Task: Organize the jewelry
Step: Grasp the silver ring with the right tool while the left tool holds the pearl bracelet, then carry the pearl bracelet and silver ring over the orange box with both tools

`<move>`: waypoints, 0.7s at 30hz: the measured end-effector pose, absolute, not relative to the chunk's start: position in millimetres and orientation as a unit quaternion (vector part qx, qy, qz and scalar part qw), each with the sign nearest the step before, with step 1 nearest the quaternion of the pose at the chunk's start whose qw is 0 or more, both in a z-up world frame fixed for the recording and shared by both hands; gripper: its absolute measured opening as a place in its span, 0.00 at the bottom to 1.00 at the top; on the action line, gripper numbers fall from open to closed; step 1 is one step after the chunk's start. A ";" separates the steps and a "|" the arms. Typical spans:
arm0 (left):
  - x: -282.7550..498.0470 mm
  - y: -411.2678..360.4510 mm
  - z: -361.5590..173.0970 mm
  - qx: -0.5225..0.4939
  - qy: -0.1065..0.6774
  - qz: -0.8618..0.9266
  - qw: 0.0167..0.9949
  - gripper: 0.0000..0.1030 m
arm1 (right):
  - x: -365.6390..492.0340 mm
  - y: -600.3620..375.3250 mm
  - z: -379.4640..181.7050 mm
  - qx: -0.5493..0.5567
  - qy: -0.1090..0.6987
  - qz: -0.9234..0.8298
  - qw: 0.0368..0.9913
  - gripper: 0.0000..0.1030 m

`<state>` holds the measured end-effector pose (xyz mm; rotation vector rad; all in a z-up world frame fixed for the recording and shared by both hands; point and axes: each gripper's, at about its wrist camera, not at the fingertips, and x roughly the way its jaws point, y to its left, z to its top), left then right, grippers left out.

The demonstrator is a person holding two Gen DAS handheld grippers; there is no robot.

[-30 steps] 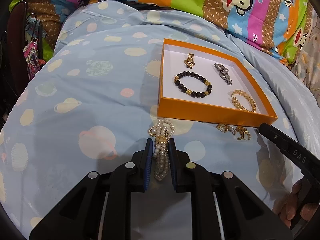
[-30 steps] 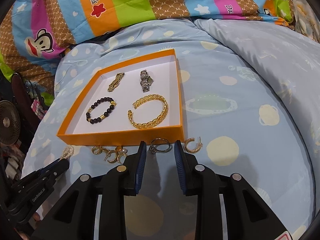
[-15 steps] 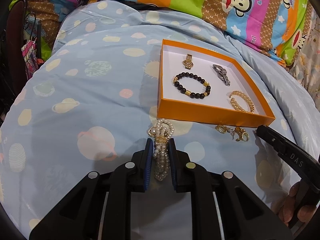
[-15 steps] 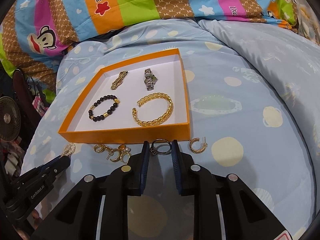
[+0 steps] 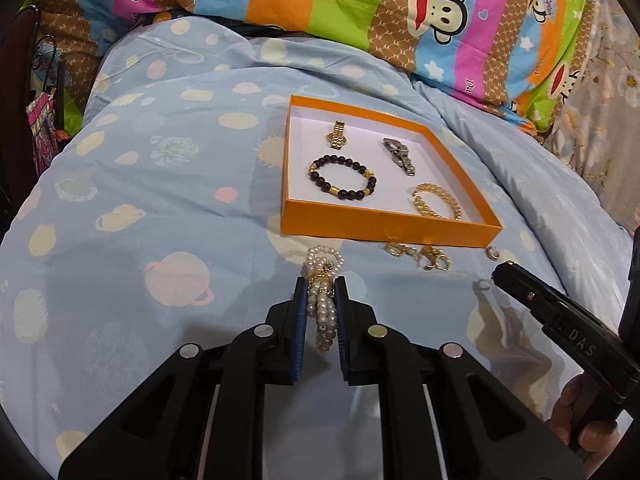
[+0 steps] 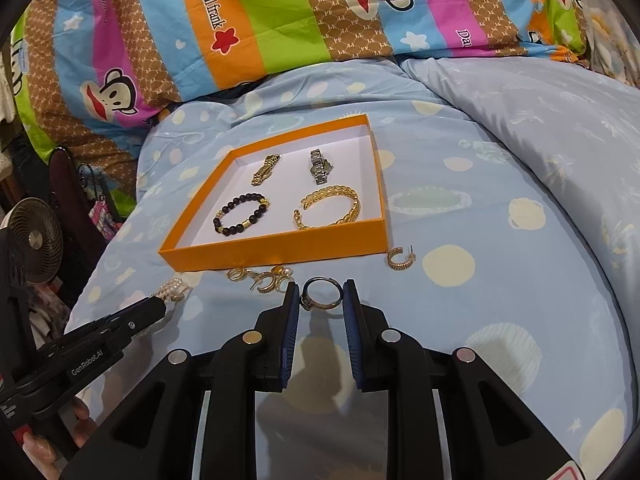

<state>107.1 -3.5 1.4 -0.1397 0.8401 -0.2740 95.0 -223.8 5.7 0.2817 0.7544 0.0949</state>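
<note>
My left gripper (image 5: 322,280) holds a pearl bracelet (image 5: 323,308) between its blue pads, and its jaws are still closing on it, just above the blue bedspread. My right gripper (image 6: 322,286) is shut on a silver ring (image 6: 322,279), whose band touches both pads. Ahead lies an orange box (image 5: 384,228) holding a black bead bracelet (image 5: 342,178), a gold watch (image 5: 337,135), a silver watch (image 5: 398,156) and a gold bangle (image 5: 436,202). Loose gold earrings (image 6: 262,278) lie in front of the box, between the two grippers.
A single gold hoop earring (image 6: 400,258) lies right of the box's near corner. A striped cartoon pillow (image 6: 280,32) runs along the back. A small fan (image 6: 34,246) and a dark chair stand off the bed's left edge. A hand grips each tool's handle.
The right gripper's jaws have narrowed onto the ring and drawn back a little from the box. The left gripper keeps the pearl bracelet and has tilted slightly.
</note>
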 end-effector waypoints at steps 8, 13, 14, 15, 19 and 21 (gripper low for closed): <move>97.9 -4.5 27.1 -0.072 0.390 -0.147 0.906 0.12 | 87.3 -227.6 29.7 0.145 0.340 0.056 0.927 0.20; 111.6 -7.8 55.0 -0.068 0.370 -0.150 0.914 0.12 | 103.1 -228.6 53.5 0.139 0.320 0.065 0.935 0.20; 116.3 -9.7 60.8 -0.064 0.364 -0.150 0.917 0.12 | 108.3 -228.2 57.1 0.137 0.316 0.066 0.936 0.20; 119.9 -11.6 65.2 -0.059 0.358 -0.149 0.920 0.12 | 115.0 -227.8 60.7 0.135 0.312 0.068 0.938 0.20; 148.4 -21.7 79.7 -0.038 0.338 -0.142 0.930 0.12 | 144.5 -227.6 66.1 0.134 0.308 0.069 0.939 0.20; 164.6 -25.4 80.4 -0.034 0.338 -0.138 0.930 0.12 | 163.0 -228.8 63.9 0.136 0.313 0.065 0.938 0.20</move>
